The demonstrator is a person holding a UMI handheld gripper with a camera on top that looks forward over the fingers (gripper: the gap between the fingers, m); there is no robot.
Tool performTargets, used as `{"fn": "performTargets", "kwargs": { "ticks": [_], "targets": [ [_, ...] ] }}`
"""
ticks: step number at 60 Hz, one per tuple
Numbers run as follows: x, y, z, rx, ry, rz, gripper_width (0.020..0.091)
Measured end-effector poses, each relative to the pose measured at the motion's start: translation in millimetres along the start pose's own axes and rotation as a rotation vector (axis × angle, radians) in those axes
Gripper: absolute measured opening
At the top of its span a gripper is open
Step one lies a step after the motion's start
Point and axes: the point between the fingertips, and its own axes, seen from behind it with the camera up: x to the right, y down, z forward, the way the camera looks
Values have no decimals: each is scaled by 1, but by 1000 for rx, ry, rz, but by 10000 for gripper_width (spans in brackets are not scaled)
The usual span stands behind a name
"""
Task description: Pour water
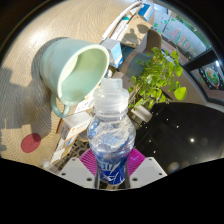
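Jaws of the gripper [112, 172] are clenched on one small plastic water bottle [111, 135], the pink pads [89, 160] pressing its labelled lower body from either side, so the bottle stands upright between them with its neck and cap rising just ahead. One bottle is in view; its white cap [110, 90] looks still screwed on, which by my reading means no water can leave until it comes off. Beyond the bottle and a little to the left of the jaws lies one pale green cup [72, 70], tipped on its side or strongly tilted, its open mouth turned toward the bottle; I cannot tell whether it rests on the surface [30, 110] or leans on something. To the right of the jaws, beyond the bottle, stands one leafy green plant [160, 75]. One small dark red disc [31, 143] sits on the surface to the left of the jaws. As for handling, I judge the bottle light to moderate in weight, thin-walled and soft, so a hard squeeze would dent it and could push water out once opened; its smooth wrap may be slippery. The ribbed middle, where the pads now sit, seems the sound place to hold. The cup looks stiff, light and easily knocked over.
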Motion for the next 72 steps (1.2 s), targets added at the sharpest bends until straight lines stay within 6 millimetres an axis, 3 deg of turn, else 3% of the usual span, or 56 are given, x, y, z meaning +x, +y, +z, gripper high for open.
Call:
{"fn": "performTargets", "kwargs": {
  "ticks": [10, 23, 30, 39, 47, 58, 68, 72],
  "targets": [
    [12, 20, -8, 13, -29, 239, 340],
    [38, 76, -41, 80, -112, 958, 345],
    [35, 105, -46, 133, -173, 1325, 344],
    [-9, 108, -43, 177, -342, 1742, 343],
    [-60, 93, -32, 226, -465, 1946, 343],
    [-119, 56, -23, 259, -614, 2056, 346],
    [-158, 27, -23, 268, -679, 2064, 369],
    [-160, 27, -26, 291, -641, 2062, 388]
  ]
}}
